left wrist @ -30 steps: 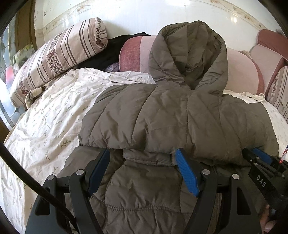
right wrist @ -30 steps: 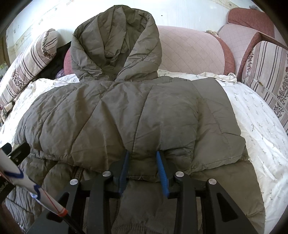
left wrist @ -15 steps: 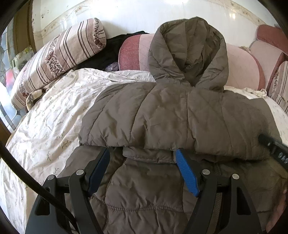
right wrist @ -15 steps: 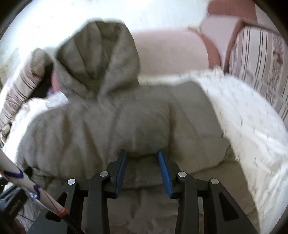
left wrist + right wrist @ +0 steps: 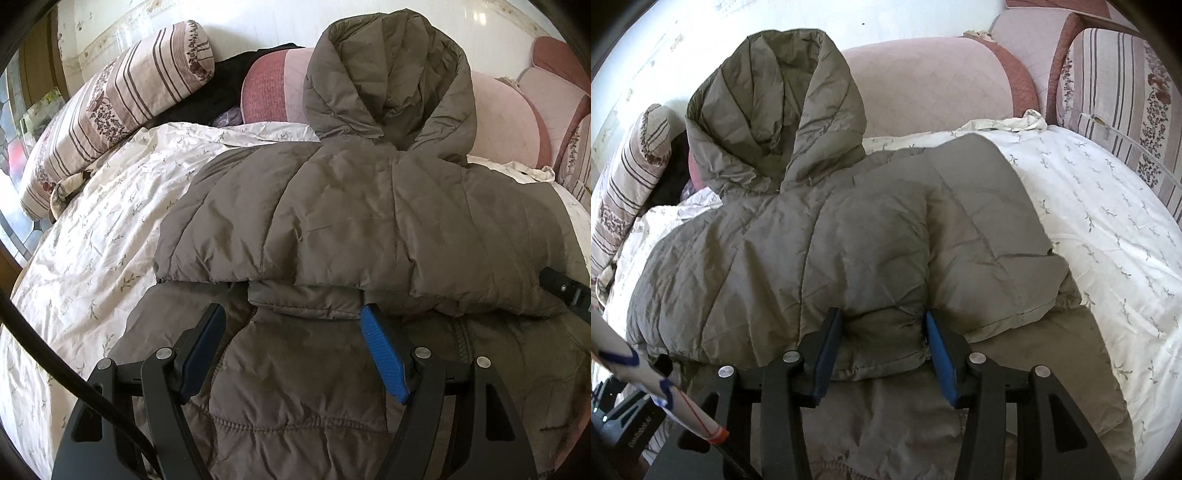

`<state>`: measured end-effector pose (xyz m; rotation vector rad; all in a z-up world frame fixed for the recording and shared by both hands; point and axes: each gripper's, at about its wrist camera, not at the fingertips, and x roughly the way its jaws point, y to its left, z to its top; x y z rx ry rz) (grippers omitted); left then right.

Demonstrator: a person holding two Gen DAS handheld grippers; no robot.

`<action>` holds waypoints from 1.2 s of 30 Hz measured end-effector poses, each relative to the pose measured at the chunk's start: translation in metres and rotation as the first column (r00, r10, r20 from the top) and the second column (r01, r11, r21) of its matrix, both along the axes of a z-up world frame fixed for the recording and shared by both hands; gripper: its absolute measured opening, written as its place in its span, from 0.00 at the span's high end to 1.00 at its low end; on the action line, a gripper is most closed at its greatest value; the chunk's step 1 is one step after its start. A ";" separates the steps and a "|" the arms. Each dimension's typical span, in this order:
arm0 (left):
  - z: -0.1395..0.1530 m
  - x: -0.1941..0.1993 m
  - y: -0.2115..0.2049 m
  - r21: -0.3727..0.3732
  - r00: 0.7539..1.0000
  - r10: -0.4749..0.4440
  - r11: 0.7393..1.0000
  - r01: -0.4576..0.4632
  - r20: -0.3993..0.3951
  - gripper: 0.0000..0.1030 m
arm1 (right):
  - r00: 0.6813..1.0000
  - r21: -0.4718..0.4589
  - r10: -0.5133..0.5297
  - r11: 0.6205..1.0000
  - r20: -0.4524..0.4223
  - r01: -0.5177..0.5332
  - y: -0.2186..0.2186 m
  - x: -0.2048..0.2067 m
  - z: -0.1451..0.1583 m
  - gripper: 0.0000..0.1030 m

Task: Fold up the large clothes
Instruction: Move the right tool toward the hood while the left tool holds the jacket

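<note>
An olive-grey puffer jacket (image 5: pixel 362 221) lies on the bed, folded across itself, its hood (image 5: pixel 391 77) propped against the cushions. It also shows in the right wrist view (image 5: pixel 820 251). My left gripper (image 5: pixel 293 314) is open and empty just above the folded sleeve edge. My right gripper (image 5: pixel 882 321) is open, its blue pads either side of the folded edge, not gripping it. The right gripper's tip (image 5: pixel 565 290) shows at the right of the left wrist view.
A white floral sheet (image 5: pixel 92 236) covers the bed. A striped bolster (image 5: pixel 122 99) lies at the back left, pink cushions (image 5: pixel 938 85) along the back, a striped cushion (image 5: pixel 1126 92) at the right. Dark clothing (image 5: pixel 218 92) lies behind.
My right gripper has opened wider and let go of the folded jacket edge, after a quick blurred move. The left gripper has stayed open and almost still.
</note>
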<state>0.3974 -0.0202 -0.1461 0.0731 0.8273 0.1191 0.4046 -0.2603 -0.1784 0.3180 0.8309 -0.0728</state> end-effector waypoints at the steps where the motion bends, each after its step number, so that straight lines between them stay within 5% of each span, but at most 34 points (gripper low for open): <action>1: 0.000 0.000 0.000 -0.001 1.000 0.000 1.000 0.000 -0.001 0.27 | 1.000 -0.010 -0.004 1.000 0.012 0.004 0.000 0.000 0.004 0.51; 5: 0.001 0.000 0.000 -0.001 1.000 0.002 1.000 -0.002 0.000 0.27 | 0.997 -0.047 -0.016 0.999 0.079 0.020 0.001 -0.008 0.018 0.51; 19: 0.001 0.001 0.001 0.005 1.000 0.009 1.000 -0.009 0.001 0.27 | 0.992 -0.311 0.061 0.950 0.112 -0.023 0.039 -0.012 0.026 0.52; 29: 0.001 0.000 -0.001 0.008 1.000 0.006 1.000 -0.006 0.001 0.27 | 0.996 -0.316 0.080 0.947 0.047 -0.061 0.044 -0.007 0.012 0.52; 36: 0.020 -0.004 0.012 -0.027 0.998 0.033 0.999 -0.032 0.047 0.27 | 0.991 -0.208 0.060 0.978 0.123 -0.033 0.014 -0.026 0.047 0.52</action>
